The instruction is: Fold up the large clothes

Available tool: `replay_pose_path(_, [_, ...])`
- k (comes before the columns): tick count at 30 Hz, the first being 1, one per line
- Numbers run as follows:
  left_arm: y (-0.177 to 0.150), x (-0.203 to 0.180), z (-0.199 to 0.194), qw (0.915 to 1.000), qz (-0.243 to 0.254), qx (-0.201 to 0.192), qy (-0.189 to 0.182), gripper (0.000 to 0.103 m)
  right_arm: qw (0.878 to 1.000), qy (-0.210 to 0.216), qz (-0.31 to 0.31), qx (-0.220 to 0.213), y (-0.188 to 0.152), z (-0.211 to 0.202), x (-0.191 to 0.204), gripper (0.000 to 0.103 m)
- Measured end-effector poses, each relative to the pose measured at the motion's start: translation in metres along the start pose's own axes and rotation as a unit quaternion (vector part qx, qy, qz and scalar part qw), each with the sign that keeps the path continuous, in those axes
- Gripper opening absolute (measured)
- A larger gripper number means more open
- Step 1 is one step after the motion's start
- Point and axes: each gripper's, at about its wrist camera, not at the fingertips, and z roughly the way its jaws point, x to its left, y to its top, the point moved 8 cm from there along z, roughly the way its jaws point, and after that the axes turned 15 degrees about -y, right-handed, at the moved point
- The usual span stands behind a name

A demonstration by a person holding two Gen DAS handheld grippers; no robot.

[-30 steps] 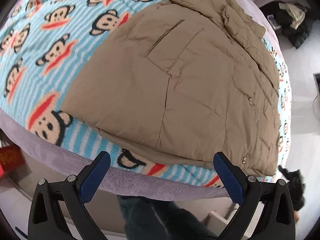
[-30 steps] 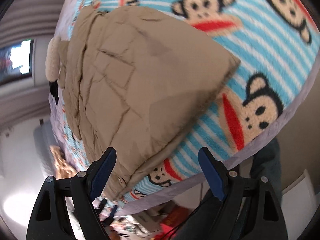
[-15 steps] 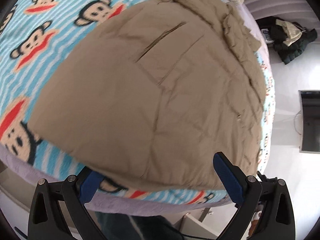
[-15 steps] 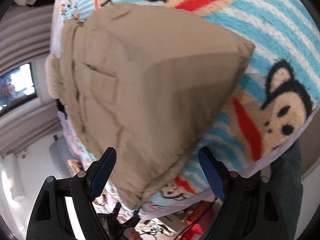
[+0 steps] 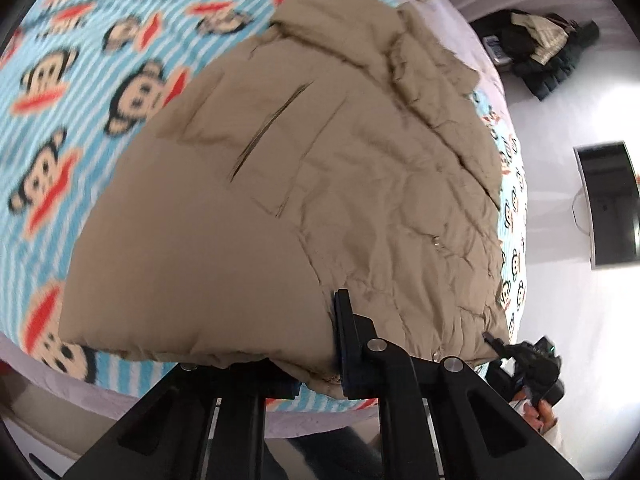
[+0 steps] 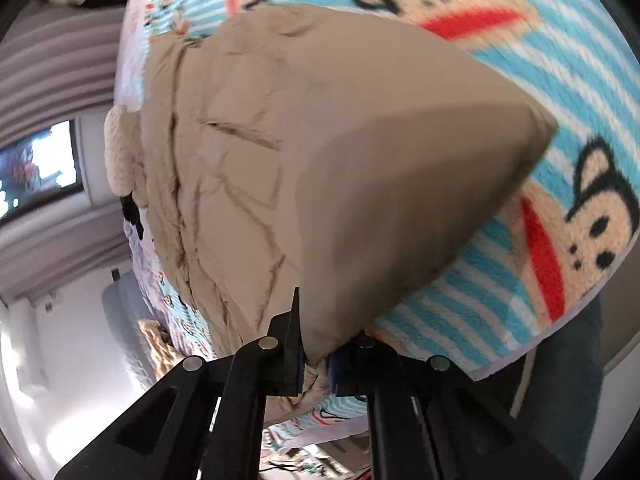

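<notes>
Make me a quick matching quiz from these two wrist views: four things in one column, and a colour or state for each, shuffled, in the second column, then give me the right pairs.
Things:
1. padded tan jacket
2. monkey-print fleece blanket
3. left gripper
4. flat dark screen

Descriptions:
A. blue and white stripes with red-mouthed faces
B. black, off to the side against a white surface
C. jaws closing on the near hem
D. tan, spread flat on the bed

Pairs: 1-D, 2-A, 3-C, 4-B
</notes>
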Motion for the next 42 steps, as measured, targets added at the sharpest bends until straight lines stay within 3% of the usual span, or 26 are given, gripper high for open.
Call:
replay_pose_path(6, [0.03, -0.04, -0.022, 0.9978, 0.065, -0.014, -0.008, 0.014, 0.998, 0.006, -0.054, -0.029, 0.003, -0.023, 0.035, 0.008])
replay_pose_path(11, [0.074, -0.081, -0.038, 0.9926, 0.113, -0.044, -0.003, 0.014, 0.993, 0.028, -0.105, -0.054, 0.018, -0.053, 0.085, 0.008])
replay_pose_path(17, [0.139, -0.129, -0.038, 0.9848, 0.146, -0.089, 0.03, 0.014, 0.98, 0.041, -0.183, -0.074, 0.046, -0.077, 0.165, 0.008])
replay_pose_path(25, [0.251, -0.178, -0.02, 0.9719, 0.161, -0.15, 0.083, 0.014, 0.955, 0.034, -0.283, -0.079, 0.115, -0.09, 0.288, 0.008])
replay_pose_path(32, [0.336, -0.149, 0.035, 0.973, 0.132, -0.138, 0.129, 0.014, 0.947, -0.006, -0.31, -0.085, 0.185, -0.042, 0.365, 0.008])
replay_pose_path(37, [0.377, -0.095, 0.099, 0.974, 0.115, -0.103, 0.166, 0.015, 0.95, -0.044, -0.299, -0.079, 0.224, 0.023, 0.379, 0.008])
replay_pose_path(42, [0.398, -0.059, 0.143, 0.9751, 0.098, -0.091, 0.176, 0.015, 0.955, -0.071, -0.276, -0.081, 0.261, 0.083, 0.377, 0.008])
